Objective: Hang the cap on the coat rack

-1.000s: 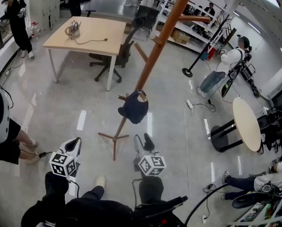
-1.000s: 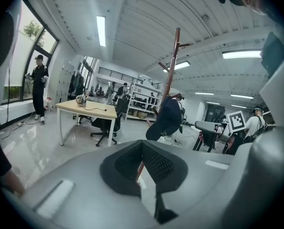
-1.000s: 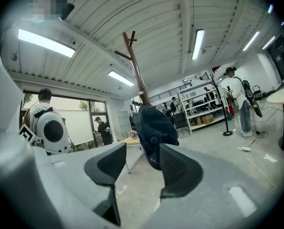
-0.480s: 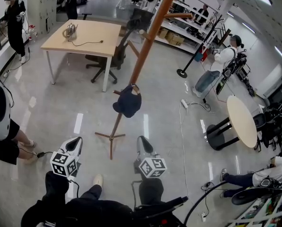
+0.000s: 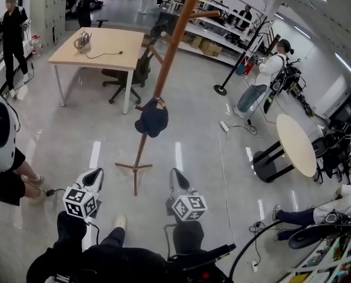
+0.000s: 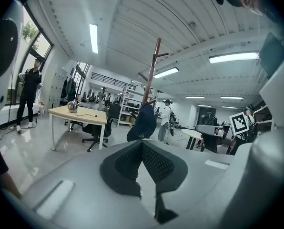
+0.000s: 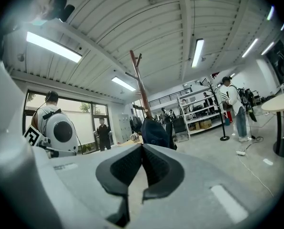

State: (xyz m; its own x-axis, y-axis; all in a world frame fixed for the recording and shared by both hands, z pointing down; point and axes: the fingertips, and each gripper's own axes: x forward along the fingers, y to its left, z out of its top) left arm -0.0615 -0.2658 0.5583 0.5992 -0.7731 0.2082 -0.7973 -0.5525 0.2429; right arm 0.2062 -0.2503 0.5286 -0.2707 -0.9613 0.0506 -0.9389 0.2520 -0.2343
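A dark navy cap (image 5: 152, 118) hangs on a low peg of the brown wooden coat rack (image 5: 169, 52), which stands on the grey floor ahead of me. Both grippers are held low, well short of the rack and apart from the cap. My left gripper (image 5: 93, 176) is shut with nothing in it, and my right gripper (image 5: 175, 177) is shut and empty too. In the left gripper view the cap (image 6: 143, 120) shows just past the closed left gripper (image 6: 142, 146). In the right gripper view the cap (image 7: 156, 130) and the rack (image 7: 139, 82) stand beyond the closed right gripper (image 7: 142, 149).
A wooden table (image 5: 113, 50) with a kettle (image 5: 83, 40) and an office chair (image 5: 127, 74) stand behind the rack. A round table (image 5: 297, 146) is at the right, with cables on the floor nearby. Several people stand or sit around; one (image 5: 0, 135) is close on my left.
The right gripper's jaws have closed on nothing. The rack and the cap have shifted up and left in the head view. Both grippers stay low near me.
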